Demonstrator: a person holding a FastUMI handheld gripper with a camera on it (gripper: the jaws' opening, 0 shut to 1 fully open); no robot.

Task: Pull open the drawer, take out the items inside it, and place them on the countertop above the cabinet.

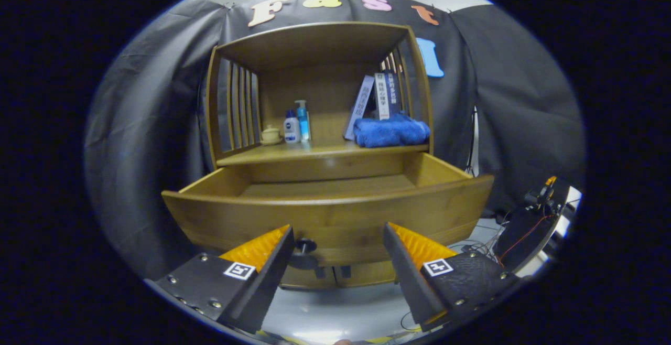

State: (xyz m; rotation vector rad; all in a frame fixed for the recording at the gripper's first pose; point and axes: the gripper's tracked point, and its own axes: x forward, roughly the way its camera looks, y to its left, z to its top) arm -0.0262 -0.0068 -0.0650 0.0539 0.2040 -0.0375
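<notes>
Drawer: wooden, stiff, pulled open below the counter; its visible floor looks bare.

Knob: small, on the drawer's front edge, just ahead of the claw, whose fingers stand apart, holding nothing.

Towel: soft, light, at the counter's right edge; take by a fold.

Bottles, cup: left side.

Open room: counter's middle.

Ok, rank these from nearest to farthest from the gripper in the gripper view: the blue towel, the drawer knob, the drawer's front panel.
The gripper is open, its fingers holding nothing.
1. Drawer knob: just ahead of the fingers, beside the left one.
2. Drawer's front panel: right behind the knob, beyond the fingers.
3. Blue towel: farthest, on the countertop above the open drawer, on its right side.
</notes>
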